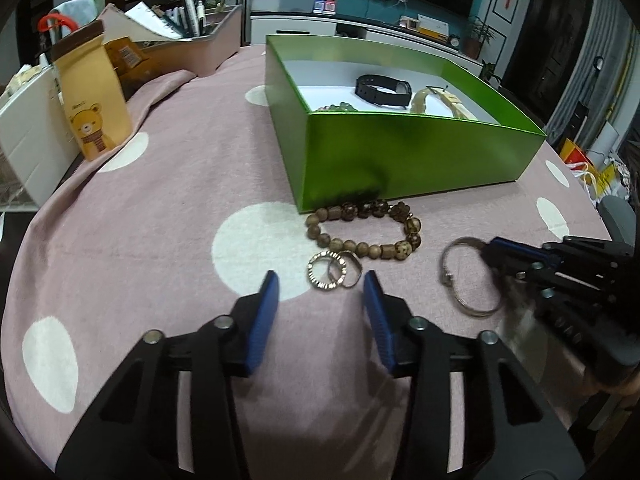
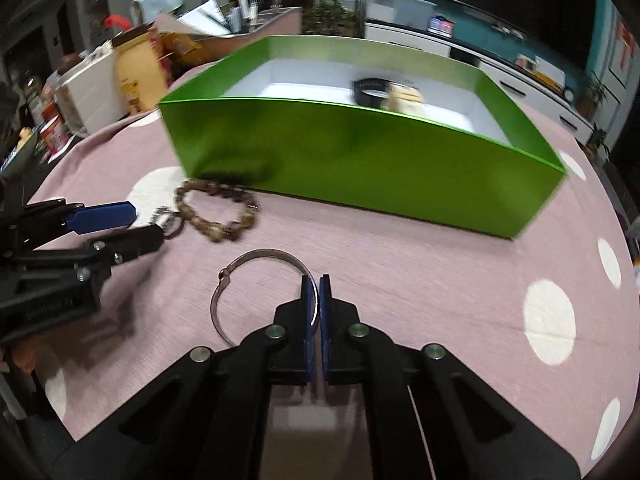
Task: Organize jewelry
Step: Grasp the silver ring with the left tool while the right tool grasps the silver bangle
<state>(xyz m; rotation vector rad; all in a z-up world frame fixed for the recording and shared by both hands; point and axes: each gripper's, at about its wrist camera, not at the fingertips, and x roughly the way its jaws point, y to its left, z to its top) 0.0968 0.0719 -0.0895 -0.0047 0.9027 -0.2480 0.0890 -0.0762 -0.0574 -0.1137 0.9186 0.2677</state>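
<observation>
A green box (image 1: 400, 152) stands on the pink dotted cloth and holds a black watch (image 1: 384, 89), a cream bracelet (image 1: 424, 101) and green beads (image 1: 340, 107). A brown bead bracelet (image 1: 362, 226) lies in front of it, with two small rings (image 1: 334, 270) just before my open, empty left gripper (image 1: 320, 286). My right gripper (image 2: 315, 292) is shut on a thin silver bangle (image 2: 240, 280), which lies low over the cloth; the bangle (image 1: 460, 276) and the right gripper (image 1: 496, 256) also show in the left wrist view. The green box (image 2: 360, 156) lies ahead in the right wrist view.
A yellow bear-print bag (image 1: 94, 108), a white container (image 1: 28, 136) and a pink desk organizer with pens and papers (image 1: 188, 36) stand at the table's far left. The left gripper (image 2: 132, 224) sits left of the bangle. The table edge curves off at right.
</observation>
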